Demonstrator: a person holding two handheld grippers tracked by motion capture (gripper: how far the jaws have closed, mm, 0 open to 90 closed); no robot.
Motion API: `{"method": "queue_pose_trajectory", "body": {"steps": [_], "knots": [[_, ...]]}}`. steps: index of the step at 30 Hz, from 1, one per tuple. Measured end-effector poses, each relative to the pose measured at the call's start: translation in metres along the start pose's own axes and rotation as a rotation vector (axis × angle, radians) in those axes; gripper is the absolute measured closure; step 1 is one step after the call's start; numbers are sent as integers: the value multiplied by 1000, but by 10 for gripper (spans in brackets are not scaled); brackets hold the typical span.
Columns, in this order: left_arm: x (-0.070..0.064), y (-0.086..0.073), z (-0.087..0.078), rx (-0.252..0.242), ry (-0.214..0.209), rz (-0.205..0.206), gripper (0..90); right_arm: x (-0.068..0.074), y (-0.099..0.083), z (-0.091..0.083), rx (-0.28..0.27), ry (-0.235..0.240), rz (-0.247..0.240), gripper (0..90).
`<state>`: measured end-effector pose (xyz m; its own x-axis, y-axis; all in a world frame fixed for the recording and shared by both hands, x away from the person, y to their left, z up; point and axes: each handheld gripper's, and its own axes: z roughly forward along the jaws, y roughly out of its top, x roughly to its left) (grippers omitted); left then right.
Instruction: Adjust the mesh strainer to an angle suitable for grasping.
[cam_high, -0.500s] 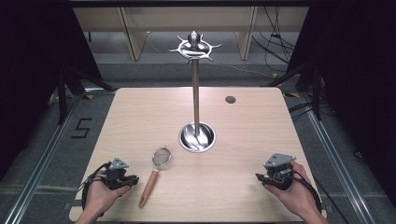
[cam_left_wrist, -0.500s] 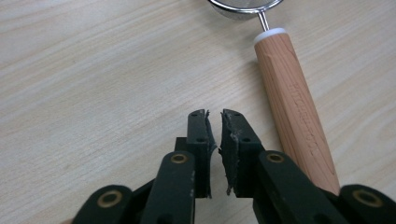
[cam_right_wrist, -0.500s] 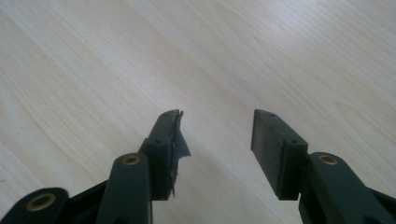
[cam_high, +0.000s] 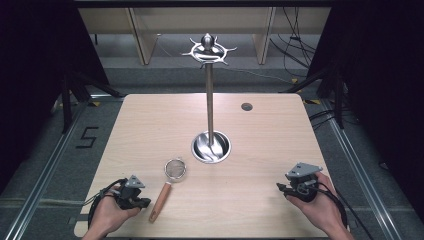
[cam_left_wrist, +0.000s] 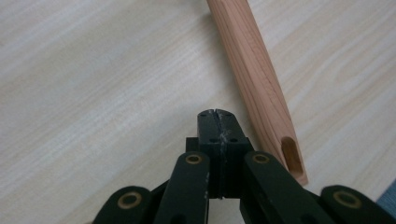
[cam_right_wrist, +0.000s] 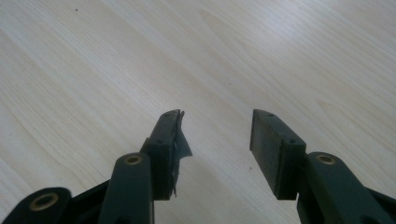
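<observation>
High view: small strainer (cam_high: 175, 168) with wooden handle (cam_high: 160, 202) lies flat near the front edge of the surface (cam_high: 150, 130), left of centre, mesh bowl toward the middle and handle end toward the front edge. Tall metal hanging stand (cam_high: 210, 100) sits at the centre on a round dished base (cam_high: 211, 147); hooks at its top are bare. Judged: strainer is the piece to be hung there, not yet lifted.

Left hand-held gripper (cam_high: 141, 202) rests at the front-left corner, just beside the handle end, apart from it. Left gripper view: jaws pressed together, nothing between them; wooden handle (cam_left_wrist: 257, 84) runs alongside to their right, hanging slot (cam_left_wrist: 292, 156) visible near its end. Likely parked close so a short sideways reach takes the handle once the jaws spread.

Right hand-held gripper (cam_high: 283, 188) sits near the front-right corner, well apart from strainer and stand. Right gripper view: jaws spread, over bare wood; loose bit of pad material hangs off the left jaw. Idle, presumably kept free to steady the stand.

Slot at handle end suggests hook goes through there, so grasp mid-handle.
</observation>
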<state>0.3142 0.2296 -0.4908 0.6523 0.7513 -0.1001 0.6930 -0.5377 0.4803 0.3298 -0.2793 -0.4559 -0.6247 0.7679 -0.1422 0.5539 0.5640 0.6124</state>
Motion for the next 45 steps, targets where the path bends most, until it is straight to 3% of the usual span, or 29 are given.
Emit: {"method": "queue_pose_trajectory", "body": {"steps": [2,4,7,14,17,19,20,22,25,33,40,41,45], "knots": [[0,-1,0,22,-18,29,895,-1,0,0,-6,-3,-10,541],[-5,-2,2,22,-29,22,895,1,1,0,9,8,5,538],[-9,0,3,57,-61,63,895,2,0,2,0,30,5,535],[-17,9,8,72,-72,104,895,4,1,2,6,37,25,534],[-25,16,12,75,-75,118,895,2,0,3,1,35,12,534],[-30,23,15,100,-83,159,895,2,1,2,0,37,30,534],[-37,25,18,79,-91,137,895,1,0,3,-6,30,12,534],[-44,34,23,97,-97,166,895,1,0,2,-8,30,15,534],[-52,50,27,167,-104,257,895,1,0,2,-8,33,21,534],[-84,92,50,185,-134,359,894,0,0,3,-17,35,30,534],[-100,124,69,163,-132,401,893,-1,-2,2,-15,34,30,533],[-106,127,73,136,-149,354,894,-2,-2,1,-11,33,30,534],[-109,142,84,119,-151,382,892,-4,-3,1,-8,33,26,539]]}}
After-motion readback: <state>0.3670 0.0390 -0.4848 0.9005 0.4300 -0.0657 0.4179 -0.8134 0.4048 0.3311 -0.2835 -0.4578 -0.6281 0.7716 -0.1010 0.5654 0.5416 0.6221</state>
